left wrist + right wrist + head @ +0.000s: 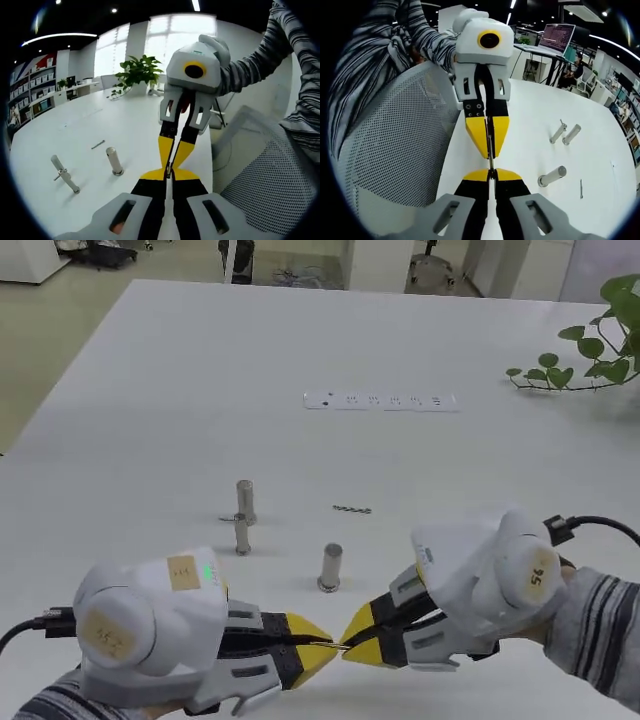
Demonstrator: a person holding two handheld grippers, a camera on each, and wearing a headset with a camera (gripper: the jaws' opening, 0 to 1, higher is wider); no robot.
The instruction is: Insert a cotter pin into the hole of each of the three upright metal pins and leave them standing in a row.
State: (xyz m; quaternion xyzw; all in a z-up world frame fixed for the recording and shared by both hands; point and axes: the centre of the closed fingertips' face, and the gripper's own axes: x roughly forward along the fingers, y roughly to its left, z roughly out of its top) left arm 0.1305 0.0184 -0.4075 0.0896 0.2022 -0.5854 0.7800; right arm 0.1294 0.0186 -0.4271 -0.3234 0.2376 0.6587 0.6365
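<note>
So at the near edge, the left gripper (322,653) and right gripper (354,644) sit tip to tip, both pinched narrow on one thin cotter pin (339,647). Just past them stands a bare metal pin (330,567). Two more pins (243,518) are farther left, a small thin metal piece (352,509) lies right of those, and a power strip (380,400) is way back.

Left gripper (322,652): white rounded shell, tan stickers, green light, black-and-yellow jaws, black cable (20,632). Right gripper (356,642), right of left gripper: same build, sticker "54". Grey striped sleeve (600,625).
</note>
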